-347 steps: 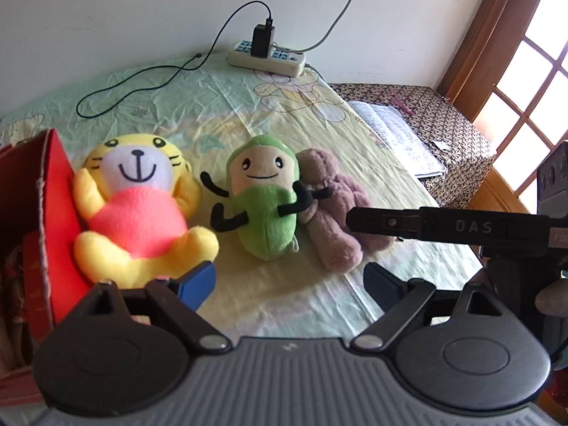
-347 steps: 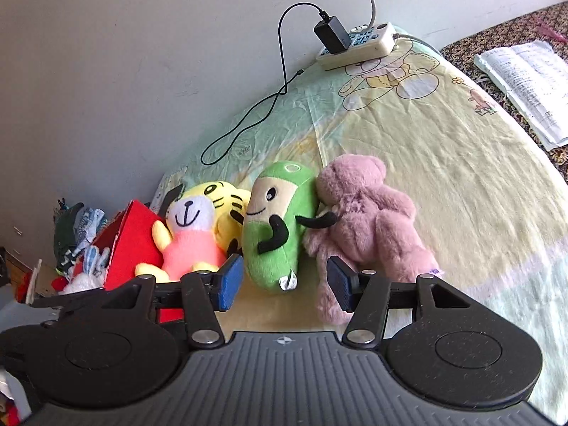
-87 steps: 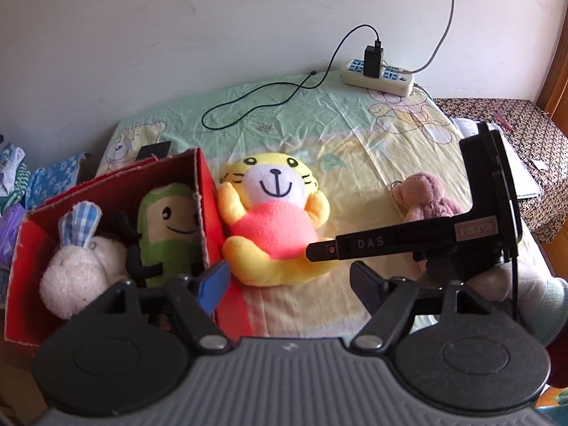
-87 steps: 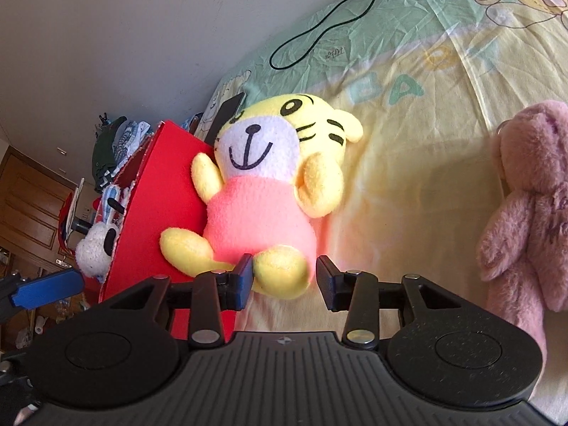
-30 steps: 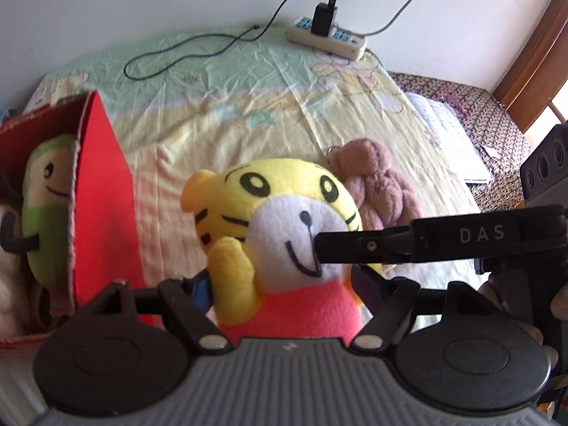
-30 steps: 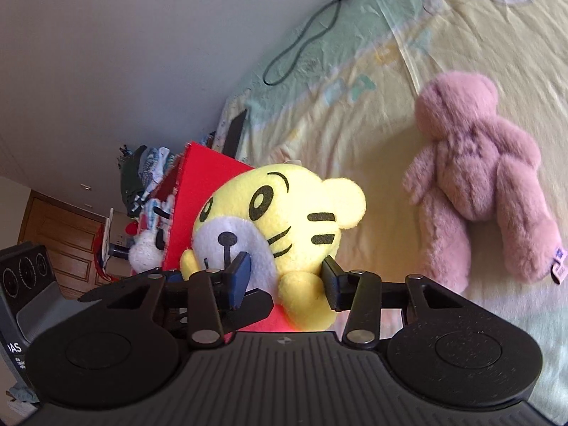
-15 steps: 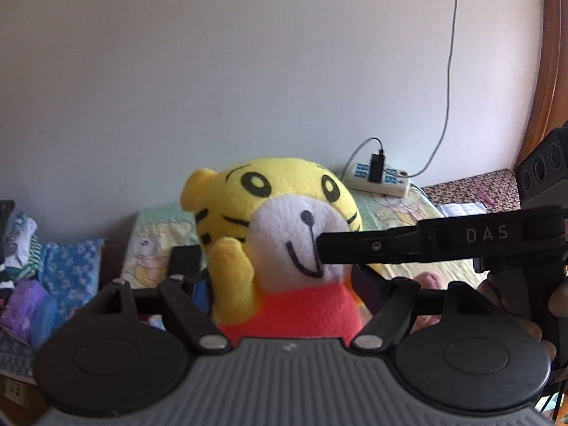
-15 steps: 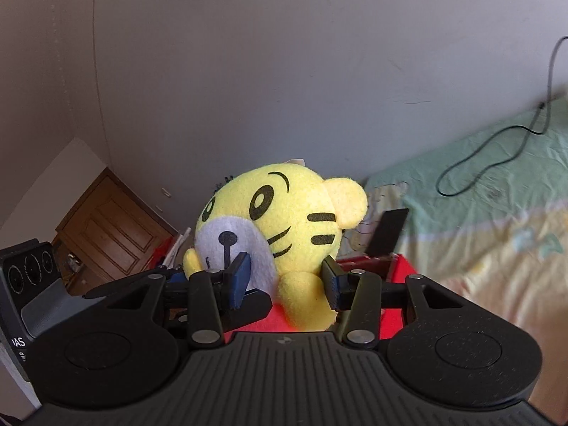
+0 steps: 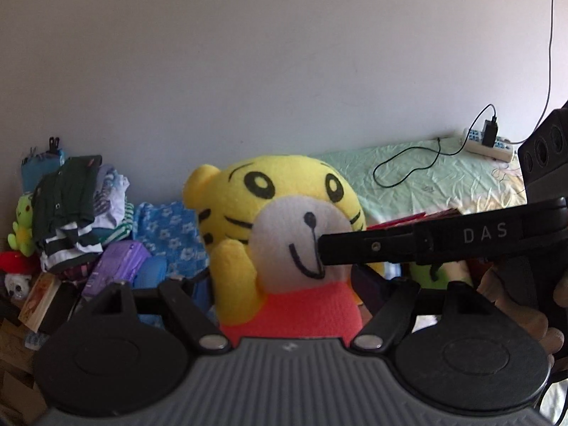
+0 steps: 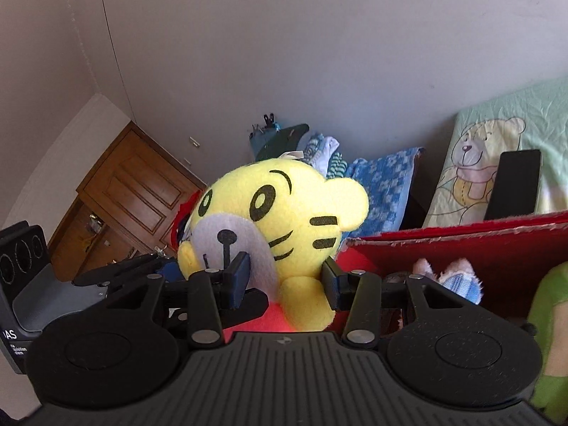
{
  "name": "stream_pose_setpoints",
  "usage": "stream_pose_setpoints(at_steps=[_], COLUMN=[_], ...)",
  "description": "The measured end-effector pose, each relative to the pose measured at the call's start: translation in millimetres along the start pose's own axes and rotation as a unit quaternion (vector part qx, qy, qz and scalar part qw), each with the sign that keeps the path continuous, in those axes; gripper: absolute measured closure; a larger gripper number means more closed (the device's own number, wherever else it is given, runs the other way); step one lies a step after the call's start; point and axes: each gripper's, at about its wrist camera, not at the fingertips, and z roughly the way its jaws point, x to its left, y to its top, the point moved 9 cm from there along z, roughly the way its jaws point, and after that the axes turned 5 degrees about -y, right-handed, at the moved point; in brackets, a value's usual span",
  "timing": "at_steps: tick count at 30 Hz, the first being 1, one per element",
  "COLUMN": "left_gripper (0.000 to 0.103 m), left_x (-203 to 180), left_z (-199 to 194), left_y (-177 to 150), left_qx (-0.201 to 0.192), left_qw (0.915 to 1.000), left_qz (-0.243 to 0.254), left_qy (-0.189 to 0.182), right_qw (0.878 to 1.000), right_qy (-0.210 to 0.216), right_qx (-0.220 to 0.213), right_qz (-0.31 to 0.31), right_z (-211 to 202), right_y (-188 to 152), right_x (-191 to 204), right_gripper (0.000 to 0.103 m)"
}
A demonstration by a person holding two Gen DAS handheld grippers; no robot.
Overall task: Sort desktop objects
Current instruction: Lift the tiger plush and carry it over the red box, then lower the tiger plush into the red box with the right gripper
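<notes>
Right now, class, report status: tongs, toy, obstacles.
Both tongs, left and right, shut on the tiger plush. Plush aloft beside the red box. Green plush already inside; path looks clear.

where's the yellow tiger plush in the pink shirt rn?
The yellow tiger plush is held up off the bed between both grippers, left gripper and right gripper, centred in both wrist views, just left of the red box.

Inside the red box (image 10: 497,245), the green plush (image 10: 553,337) and white bunny (image 10: 447,277) fill the right part; its left end shows open.
</notes>
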Motion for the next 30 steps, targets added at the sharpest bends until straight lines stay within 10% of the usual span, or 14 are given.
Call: stream_pose_setpoints(at_steps=[13, 30], left_gripper=[0.021, 0.024], left_x=[2.5, -30.6], left_z=[32.1, 41.7], left_y=[-30.2, -60.1], left_qx=[0.018, 0.064], left_qw=[0.9978, 0.9897], left_qz=[0.06, 0.069], left_qy=[-0.021, -0.108], right_qw=[0.995, 0.986], right_qy=[-0.089, -0.155], right_qx=[0.036, -0.031], right_qz=[-0.022, -0.056], right_z=[24.6, 28.1], right_y=[-16.0, 17.1], right_x=[-16.3, -14.9], right_gripper=[0.051, 0.052])
